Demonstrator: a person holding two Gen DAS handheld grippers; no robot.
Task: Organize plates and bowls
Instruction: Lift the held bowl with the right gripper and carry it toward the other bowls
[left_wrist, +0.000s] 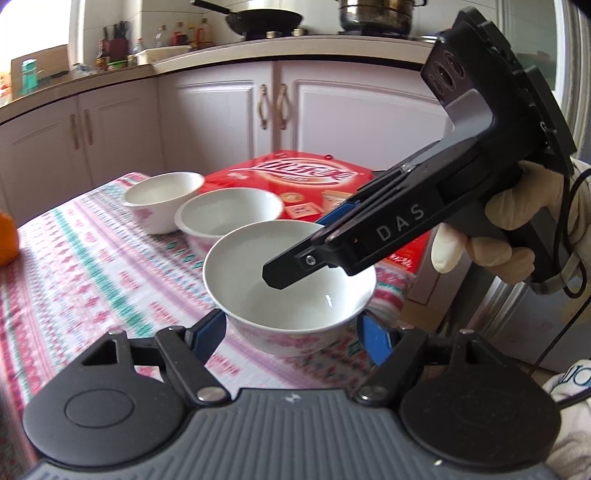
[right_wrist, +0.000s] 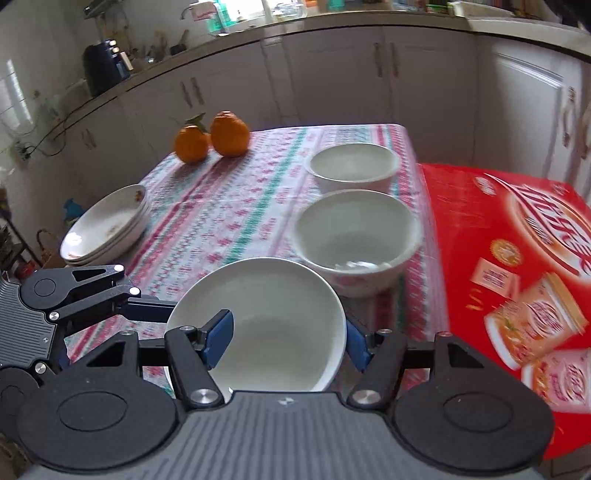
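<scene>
A: Tool status?

B: Right tool (right_wrist: 286, 341) grasps the nearest bowl (right_wrist: 258, 325) by its rim: one blue finger (right_wrist: 218, 338) inside, the other outside. Bowl sits bottom centre of the right wrist view, tilted.

A: Left?

B: Left tool (left_wrist: 295, 332) is released, jaws spread on either side of that bowl (left_wrist: 291, 280); can't tell if the pads touch it. Right tool (left_wrist: 284, 273) comes in from the right of the left wrist view, tip inside the bowl.

A: Rest of the set?

B: Two more bowls on the desk (right_wrist: 221, 206) behind it: middle bowl (right_wrist: 356, 236) centre right, far bowl (right_wrist: 352, 164) above it. Plate stack (right_wrist: 105, 225) at left edge. Two oranges (right_wrist: 212, 136) upper centre. Red box (right_wrist: 517, 266) on the right.
</scene>
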